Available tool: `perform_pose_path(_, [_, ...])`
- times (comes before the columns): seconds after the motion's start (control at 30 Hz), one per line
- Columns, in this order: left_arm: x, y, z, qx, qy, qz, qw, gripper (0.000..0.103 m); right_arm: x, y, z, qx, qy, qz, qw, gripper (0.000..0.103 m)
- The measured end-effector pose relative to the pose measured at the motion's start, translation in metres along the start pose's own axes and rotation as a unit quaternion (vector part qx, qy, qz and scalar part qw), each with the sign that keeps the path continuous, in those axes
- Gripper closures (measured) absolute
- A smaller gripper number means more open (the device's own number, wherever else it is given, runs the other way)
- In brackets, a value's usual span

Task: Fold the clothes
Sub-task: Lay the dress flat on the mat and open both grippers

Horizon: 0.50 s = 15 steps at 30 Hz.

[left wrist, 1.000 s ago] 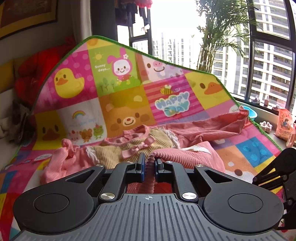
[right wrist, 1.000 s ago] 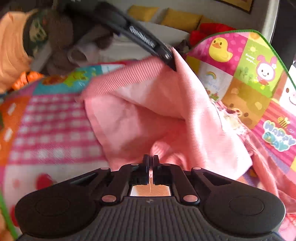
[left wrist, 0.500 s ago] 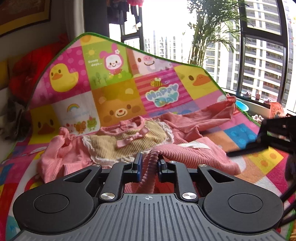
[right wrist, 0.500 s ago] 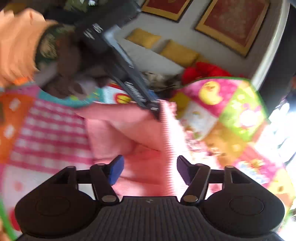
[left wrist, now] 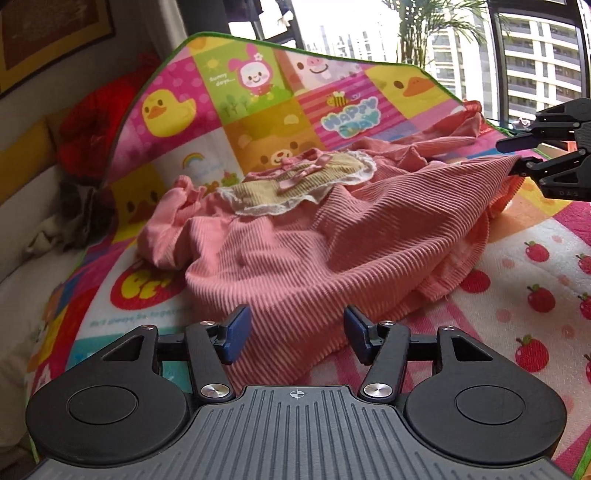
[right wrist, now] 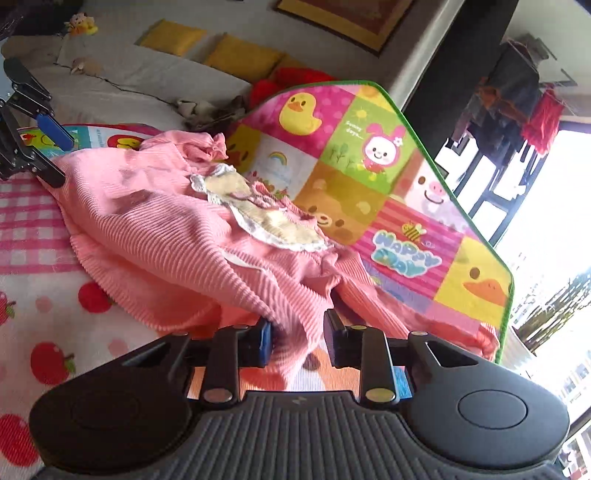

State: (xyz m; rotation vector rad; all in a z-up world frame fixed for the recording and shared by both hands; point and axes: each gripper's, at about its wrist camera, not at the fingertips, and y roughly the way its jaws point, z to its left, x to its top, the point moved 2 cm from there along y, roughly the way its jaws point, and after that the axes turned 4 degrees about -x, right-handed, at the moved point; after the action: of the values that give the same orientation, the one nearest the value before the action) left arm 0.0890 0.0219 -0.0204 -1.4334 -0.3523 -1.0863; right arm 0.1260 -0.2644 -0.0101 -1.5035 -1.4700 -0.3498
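A pink ribbed child's garment [left wrist: 295, 236] with a cream lace-edged bib and bow [left wrist: 306, 184] lies rumpled on the cartoon play mat [left wrist: 517, 280]. My left gripper [left wrist: 297, 332] is at its near hem. Its jaws are opening, and the blue pads [left wrist: 238, 334] stand clear of the cloth lying between them. My right gripper [right wrist: 298, 338] is at the other corner of the garment [right wrist: 166, 229]. Its jaws are closing around a fold of pink cloth, with a gap still showing at the right pad. Each view shows the other gripper too: right gripper [left wrist: 515, 155], left gripper [right wrist: 55, 151].
The mat's far end [right wrist: 369, 147] stands propped up, with a green edge. A sofa with yellow cushions [right wrist: 240, 55] and a red bundle [left wrist: 99, 122] lie behind it. Grey cloth [left wrist: 74, 206] sits by the mat's left edge. Windows and a plant [left wrist: 436, 22] are to the right.
My left gripper came down with the pink hem, then opened and released it. My right gripper opened, swung over to the garment's far corner, and has partly closed around a fold.
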Motion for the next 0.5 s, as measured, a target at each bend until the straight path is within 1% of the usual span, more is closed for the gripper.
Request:
perform_pose_path(0.03, [-0.004, -0.002, 0.001, 0.0, 0.001, 0.003, 1.0, 0.026, -0.005, -0.001, -0.002, 0.0, 0.0, 0.012, 1.0, 0.076])
perform_pose_path(0.07, [-0.007, -0.003, 0.001, 0.0, 0.003, 0.008, 1.0, 0.023, -0.01, -0.001, -0.003, 0.002, -0.001, 0.024, 1.0, 0.075])
perform_pose_path(0.1, [-0.009, -0.003, 0.002, 0.001, 0.004, 0.012, 0.9999, 0.023, -0.014, -0.002, -0.005, 0.005, 0.004, 0.033, 0.999, 0.073])
perform_pose_path(0.2, [-0.01, -0.004, 0.008, -0.005, -0.009, 0.011, 0.9999, 0.023, -0.02, -0.011, -0.015, 0.018, 0.042, 0.04, 0.998, 0.072])
perform_pose_path(0.23, [-0.009, -0.005, 0.01, -0.007, -0.014, 0.008, 0.9998, 0.023, -0.02, -0.015, -0.017, 0.024, 0.052, 0.036, 0.998, 0.069])
perform_pose_path(0.3, [-0.005, -0.007, 0.013, -0.018, -0.024, -0.003, 0.9995, 0.022, -0.012, -0.022, -0.016, 0.04, 0.052, 0.015, 0.998, 0.067])
perform_pose_path(0.37, [0.006, -0.008, 0.011, -0.057, -0.043, -0.019, 0.9973, 0.019, -0.003, -0.021, -0.011, 0.068, 0.056, 0.003, 0.996, 0.061])
perform_pose_path(0.4, [0.011, -0.008, 0.01, -0.08, -0.054, -0.028, 0.995, 0.017, 0.002, -0.018, -0.008, 0.086, 0.059, 0.003, 0.995, 0.055])
perform_pose_path(0.43, [0.017, -0.008, 0.007, -0.102, -0.057, -0.036, 0.9925, 0.012, 0.004, -0.012, -0.003, 0.102, 0.061, 0.009, 0.993, 0.051])
perform_pose_path(0.47, [0.022, -0.007, 0.0, -0.119, -0.048, -0.043, 0.9908, 0.01, 0.004, -0.006, 0.002, 0.115, 0.06, 0.019, 0.991, 0.051])
perform_pose_path(0.5, [0.025, -0.005, -0.009, -0.125, -0.034, -0.046, 0.9906, 0.009, 0.004, -0.001, 0.007, 0.132, 0.059, 0.032, 0.989, 0.051])
